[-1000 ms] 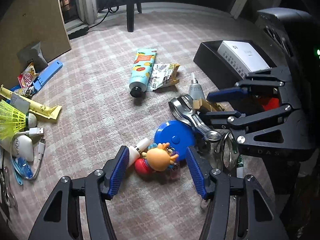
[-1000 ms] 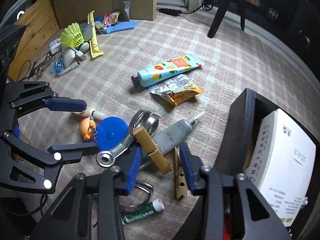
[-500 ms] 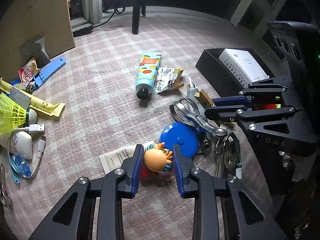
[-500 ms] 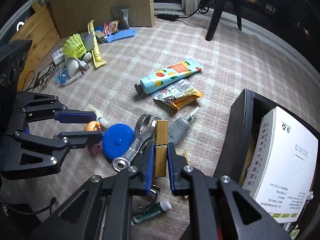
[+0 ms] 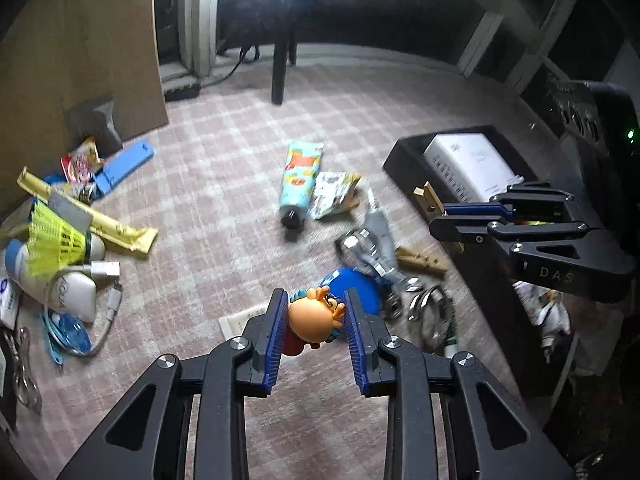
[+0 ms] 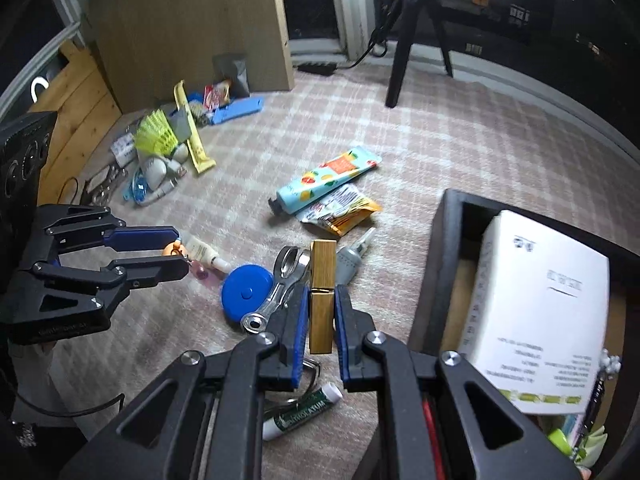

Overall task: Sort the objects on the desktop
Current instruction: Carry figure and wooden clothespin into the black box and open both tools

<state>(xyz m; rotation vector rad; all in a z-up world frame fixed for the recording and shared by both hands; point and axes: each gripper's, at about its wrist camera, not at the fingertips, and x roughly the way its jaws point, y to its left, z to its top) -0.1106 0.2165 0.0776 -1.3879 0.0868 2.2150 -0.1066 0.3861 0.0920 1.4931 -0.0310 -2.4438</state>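
Observation:
My left gripper (image 5: 316, 316) is shut on an orange-headed toy figure (image 5: 314, 322) and holds it above the checked cloth; it also shows in the right wrist view (image 6: 176, 250). My right gripper (image 6: 322, 316) is shut on a wooden clothespin (image 6: 322, 296), lifted beside the black box (image 6: 444, 240). The clothespin also shows in the left wrist view (image 5: 428, 202). A blue tape measure (image 6: 246, 290), metal tongs (image 6: 284, 280) and a grey tube (image 6: 348, 258) lie below.
A fruit-print tube (image 6: 324, 180) and snack packet (image 6: 340, 210) lie mid-cloth. A yellow shuttlecock (image 5: 56, 238), cables and packets pile at the left. A white booklet (image 6: 540, 312) stands in the black box. A green balm stick (image 6: 300, 412) lies near.
Both grippers closed on their objects and lifted them: the left raised the toy figure, the right raised the clothespin off the pile and towards the black box.

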